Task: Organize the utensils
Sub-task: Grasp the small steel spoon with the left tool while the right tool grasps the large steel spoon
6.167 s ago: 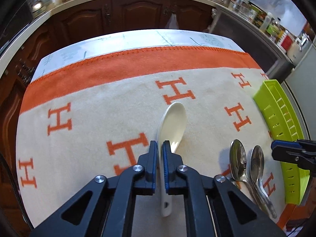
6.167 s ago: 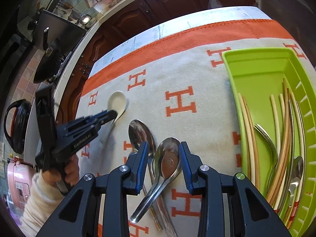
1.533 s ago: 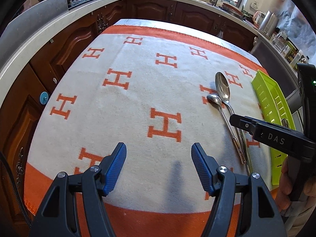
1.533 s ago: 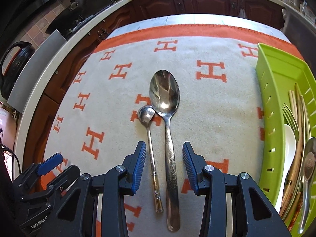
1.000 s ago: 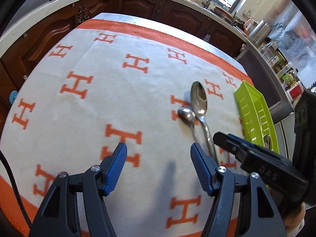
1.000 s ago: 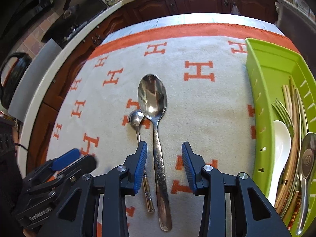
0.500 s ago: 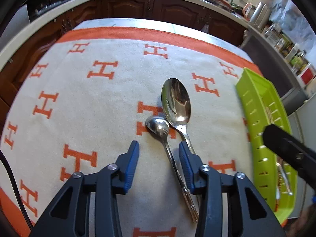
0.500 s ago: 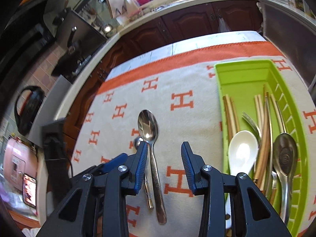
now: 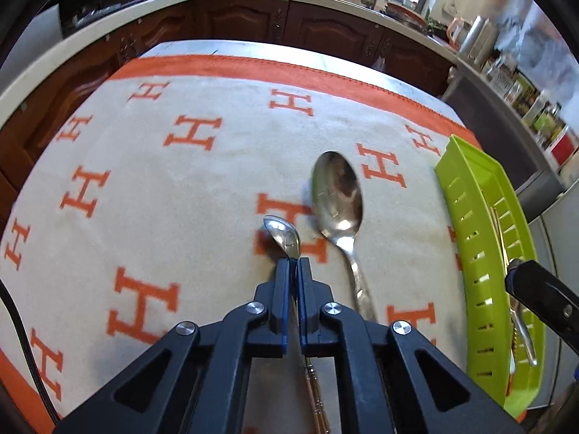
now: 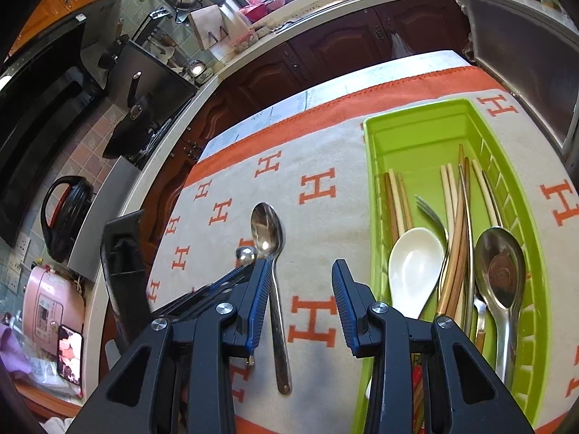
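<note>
With two spoons left on the cloth (image 9: 202, 195) that covers the counter, the step in hand is judged to be the pick-up of the small spoon (image 9: 286, 238). The left tongs (image 9: 294, 266) have just been closing and are now clamped on its thin handle just behind the bowl, which juts out ahead of the blue pads; the gilt handle end is seen trailing back beneath the tongs. Whether the spoon has been raised off the cloth cannot be told. The big spoon (image 9: 338, 195) lies just beside it on the right, bowl up, untouched, its handle running back toward the camera.

The right tongs (image 10: 300, 289) are held part open over the cloth, with nothing between the pads; the big spoon's handle is seen just inside the left pad, below it and not gripped. The green tray (image 10: 416, 133) stands at the right edge of the cloth and already holds chopsticks (image 10: 398, 199), a fork (image 10: 430, 209), a white spoon (image 10: 416, 260) and a steel ladle spoon (image 10: 501, 271).

For the next move, a lift clear of the cloth is called for, then a carry to the right over the tray's near wall, and a release with the spoon laid lengthwise among the others. The thin handle may be expected to pivot between the pads, so a level, unhurried carry is advised. The big spoon would be left for the right tongs.
</note>
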Demonstrator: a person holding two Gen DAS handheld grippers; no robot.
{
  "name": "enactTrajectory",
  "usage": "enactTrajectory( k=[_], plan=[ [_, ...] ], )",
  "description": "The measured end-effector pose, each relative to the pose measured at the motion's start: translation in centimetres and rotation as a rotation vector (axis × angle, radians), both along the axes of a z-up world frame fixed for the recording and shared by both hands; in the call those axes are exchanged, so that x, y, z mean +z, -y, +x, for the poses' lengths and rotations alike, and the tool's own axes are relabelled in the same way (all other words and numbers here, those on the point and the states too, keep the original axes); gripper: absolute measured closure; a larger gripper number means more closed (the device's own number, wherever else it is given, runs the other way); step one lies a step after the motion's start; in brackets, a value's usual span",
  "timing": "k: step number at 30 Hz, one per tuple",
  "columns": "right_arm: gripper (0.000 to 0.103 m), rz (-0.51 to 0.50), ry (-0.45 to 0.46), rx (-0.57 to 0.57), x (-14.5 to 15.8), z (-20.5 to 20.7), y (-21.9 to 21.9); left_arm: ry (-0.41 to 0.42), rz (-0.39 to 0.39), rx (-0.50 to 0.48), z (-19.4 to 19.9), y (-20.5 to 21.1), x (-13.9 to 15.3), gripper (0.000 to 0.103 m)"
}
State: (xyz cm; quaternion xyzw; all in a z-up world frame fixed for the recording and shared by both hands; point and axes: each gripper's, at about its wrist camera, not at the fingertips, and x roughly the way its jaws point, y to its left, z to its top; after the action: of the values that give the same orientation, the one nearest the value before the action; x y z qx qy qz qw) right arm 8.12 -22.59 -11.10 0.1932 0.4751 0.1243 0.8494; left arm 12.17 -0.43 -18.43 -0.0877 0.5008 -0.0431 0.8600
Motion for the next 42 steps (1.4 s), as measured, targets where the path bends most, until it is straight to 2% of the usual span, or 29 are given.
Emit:
enactTrajectory(
  k=[4,6,14,27,30,35,38,42],
  plan=[
    [0.066,-0.02,-0.006,0.041,-0.5,-0.2,-1.5,-0.015,-0.105,0.017,-2.1,-3.5,0.2,0.102],
    [0.066,-0.034,-0.014,0.068,-0.9,-0.1,-2.6,-0.009,-0.124,0.025,-3.0,-4.7,0.3,0.103],
    [0.066,-0.158,-0.058,0.162,-3.2,1.4,-8.4,0.038,-0.159,0.029,-5.0,-7.4,1.0,0.103],
    [0.066,-0.319,-0.088,0.138,-6.2,6.3,-11.6,0.1,-0.238,-0.01,-6.2,-8.8,2.4,0.103],
    [0.066,-0.342,-0.062,0.125,-6.1,7.4,-12.2,0.115,-0.247,-0.017,-6.2,-8.9,2.6,0.103],
    [0.06,-0.433,-0.034,0.144,-6.4,9.3,-14.5,0.12,-0.267,-0.026,-6.0,-9.2,2.4,0.103],
    [0.052,-0.508,-0.027,0.148,-7.1,10.2,-16.1,0.118,-0.28,-0.027,-5.9,-9.5,2.1,0.103],
    [0.05,-0.582,0.009,0.145,-8.0,10.5,-17.6,0.111,-0.294,-0.025,-5.8,-9.9,1.7,0.103]
  ],
)
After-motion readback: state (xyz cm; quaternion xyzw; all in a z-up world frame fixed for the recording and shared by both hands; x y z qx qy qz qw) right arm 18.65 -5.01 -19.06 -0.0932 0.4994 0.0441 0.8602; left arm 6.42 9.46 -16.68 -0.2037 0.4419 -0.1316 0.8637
